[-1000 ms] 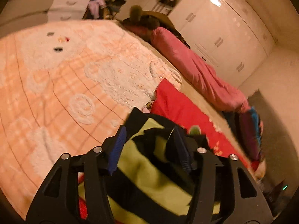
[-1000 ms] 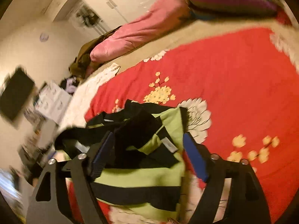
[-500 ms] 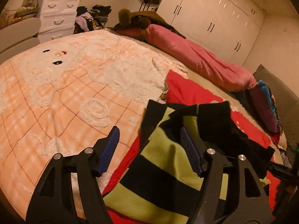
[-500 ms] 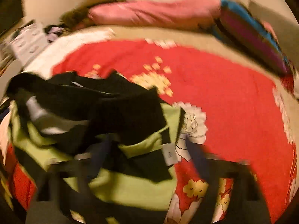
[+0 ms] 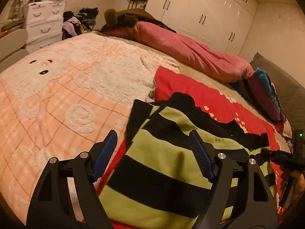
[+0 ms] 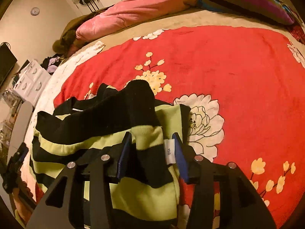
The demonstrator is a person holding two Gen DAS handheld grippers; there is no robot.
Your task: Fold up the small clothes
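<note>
Between my right gripper's (image 6: 152, 148) fingers sits a fold of the striped sweater (image 6: 133, 190); they have just eased apart, grip unclear. My left gripper (image 5: 152, 154) gapes, opening over the sweater. Beneath lies a red blanket (image 6: 238, 76); beyond, wardrobes (image 5: 200, 9).

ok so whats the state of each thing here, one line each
sweater: part folded, black sleeve lying over its striped body, on the red blanket
left gripper: open, jaws just been opening, nothing pinched
right gripper: around a fold of sweater by the white tag, jaws just reopening a little, grip unclear
red blanket: spread flat
wardrobe doors: shut
drawers: shut
</note>
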